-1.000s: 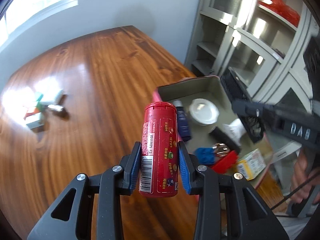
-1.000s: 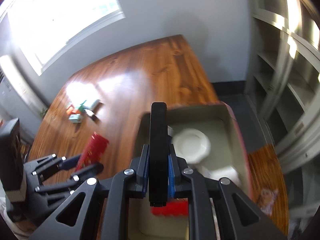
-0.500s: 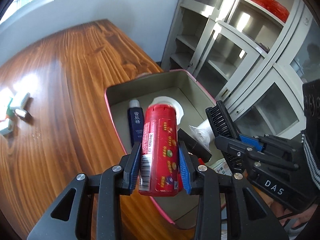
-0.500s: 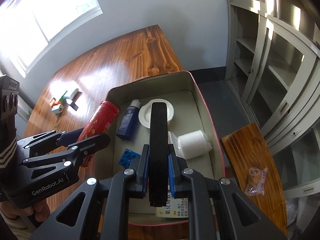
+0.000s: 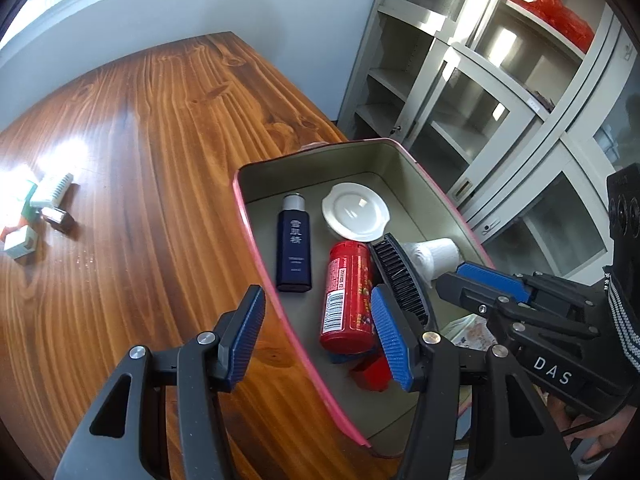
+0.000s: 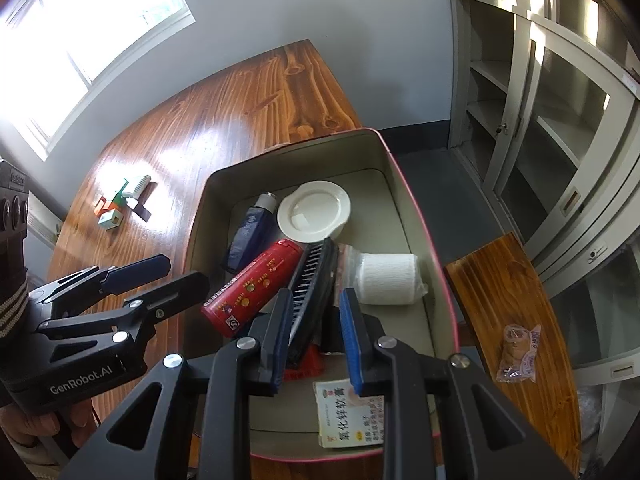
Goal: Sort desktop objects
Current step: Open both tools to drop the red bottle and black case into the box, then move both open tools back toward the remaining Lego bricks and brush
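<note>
Both drops land at once: the left gripper (image 5: 320,338) has just been opening and its jaws stand wide with nothing between them, the red canister (image 5: 349,294) lying on its side inside the pink-rimmed tin (image 5: 256,240). The right gripper (image 6: 316,338) has just been parting too; its jaws are only narrowly apart, and the black brush (image 6: 312,286) lies between the pads, apparently resting on the tin's contents rather than pinched. Both tools angle steeply down over the tin, side by side. The release step looks finished; next, each hand needs to lift clear and head for the small items (image 5: 38,210) left far off on the wooden table (image 5: 160,140).
</note>
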